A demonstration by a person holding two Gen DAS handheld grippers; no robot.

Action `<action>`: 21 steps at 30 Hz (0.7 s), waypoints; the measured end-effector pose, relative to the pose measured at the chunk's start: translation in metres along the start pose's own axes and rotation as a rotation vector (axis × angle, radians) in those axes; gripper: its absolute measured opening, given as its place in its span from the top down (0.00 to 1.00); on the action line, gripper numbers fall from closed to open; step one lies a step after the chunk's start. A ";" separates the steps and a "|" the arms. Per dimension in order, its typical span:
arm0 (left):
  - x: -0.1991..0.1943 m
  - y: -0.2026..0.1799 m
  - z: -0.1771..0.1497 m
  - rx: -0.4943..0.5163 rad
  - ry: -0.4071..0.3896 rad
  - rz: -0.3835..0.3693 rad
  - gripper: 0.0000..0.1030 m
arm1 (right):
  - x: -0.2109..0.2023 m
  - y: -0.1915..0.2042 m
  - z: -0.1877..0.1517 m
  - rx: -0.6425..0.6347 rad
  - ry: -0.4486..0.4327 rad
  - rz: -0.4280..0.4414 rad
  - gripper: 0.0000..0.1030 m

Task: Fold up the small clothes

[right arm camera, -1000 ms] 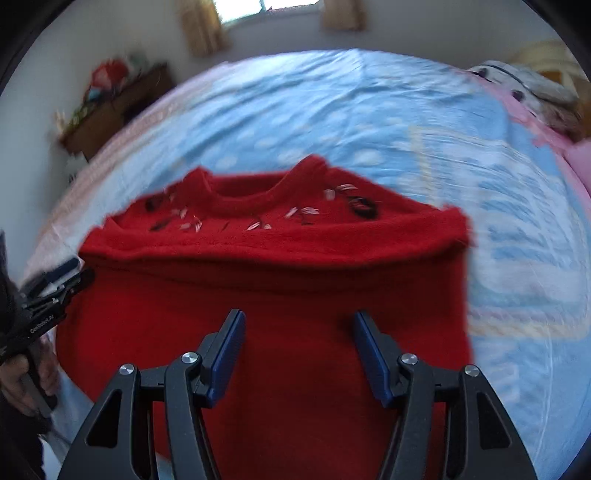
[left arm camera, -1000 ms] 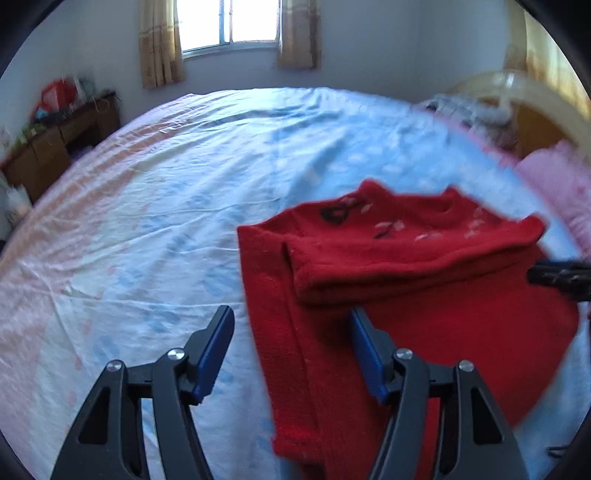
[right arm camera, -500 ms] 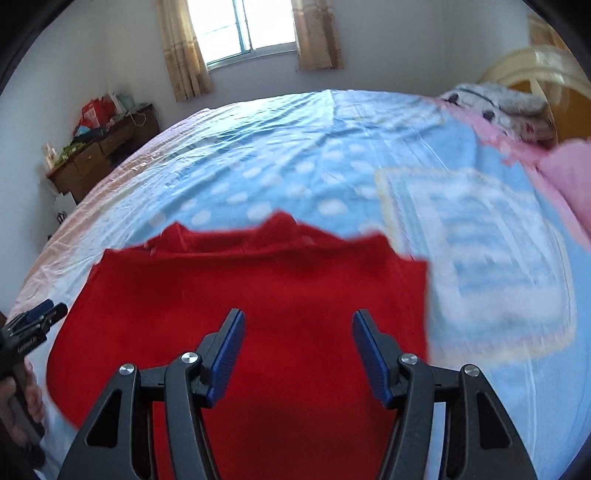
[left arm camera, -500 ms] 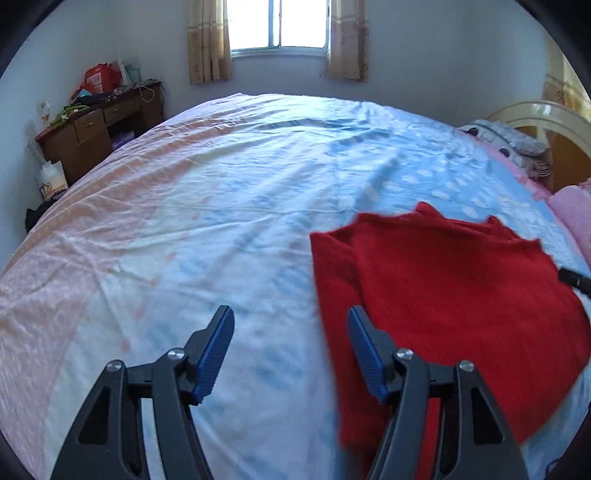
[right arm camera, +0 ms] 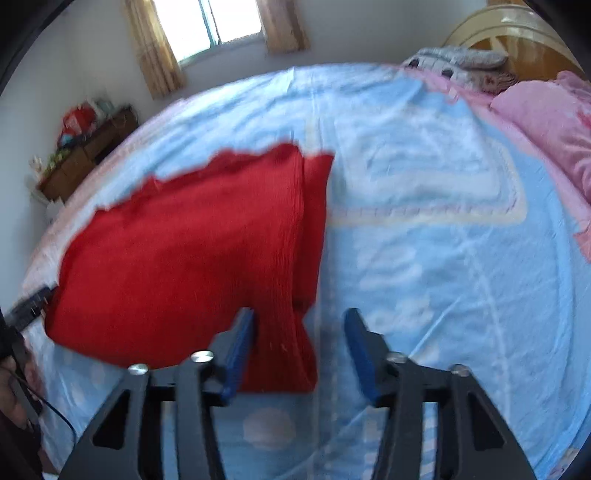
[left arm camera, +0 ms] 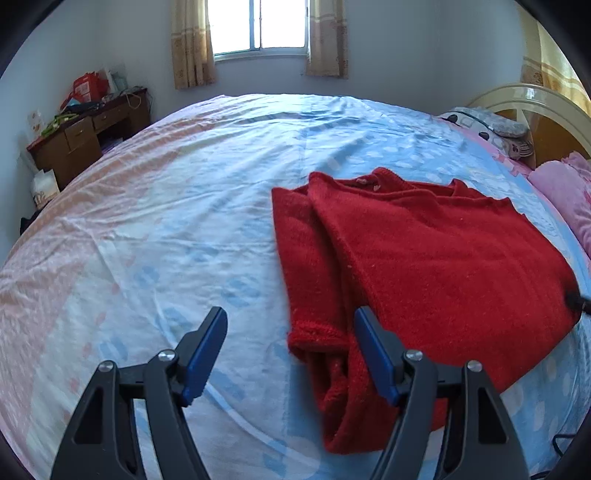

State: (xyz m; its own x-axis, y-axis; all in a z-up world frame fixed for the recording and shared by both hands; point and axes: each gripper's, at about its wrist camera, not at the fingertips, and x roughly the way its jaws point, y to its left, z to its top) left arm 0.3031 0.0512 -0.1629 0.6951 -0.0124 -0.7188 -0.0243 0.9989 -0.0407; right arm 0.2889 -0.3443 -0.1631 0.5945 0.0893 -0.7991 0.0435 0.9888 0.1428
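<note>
I've got the bed (left arm camera: 207, 206) filling both views, blue/pink patterned sheet, lightly wrinkled. Window (left arm camera: 260, 24) w/ curtains on the far wall, wooden desk (left arm camera: 85, 136) w/ clutter far left, headboard (left arm camera: 532, 107) far right. Pink pillow (right arm camera: 546, 125) at the head end, grey patterned cloth (left arm camera: 491, 127) beside it.

Red sweater (left arm camera: 424, 258) lies flat on the sheet, right of centre in left wrist view, already folded over: neckline at the far edge, a sleeve (left arm camera: 306, 258) folded along its left side, cuff near me. Right wrist view is motion-blurred; same sweater (right arm camera: 184, 251) sits left of centre there, its right edge running down toward the fingers.

Left hand-held gripper (left arm camera: 290, 356): jaws wide and opening, not gripping. The sleeve cuff lies between the fingers, by the right one; can't tell if that pad touches the knit.

Right hand-held gripper (right arm camera: 299, 354): jaws about half apart and closing. Sweater's near right corner sits between them, close to the left finger; pads don't look pressed on it, but blur makes contact unclear.

Each gripper's tip shows at the edge of the other's view, near the sweater's side.
</note>
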 end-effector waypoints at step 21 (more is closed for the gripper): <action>-0.028 -0.003 -0.012 -0.009 -0.063 -0.011 0.10 | -0.026 0.051 0.011 -0.075 -0.117 0.045 0.59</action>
State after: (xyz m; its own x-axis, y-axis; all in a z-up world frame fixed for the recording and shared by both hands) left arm 0.2745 0.0484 -0.1509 0.7390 -0.0200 -0.6734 -0.0228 0.9982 -0.0547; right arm 0.2842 -0.2979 -0.1287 0.6841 0.1232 -0.7189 -0.0428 0.9907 0.1291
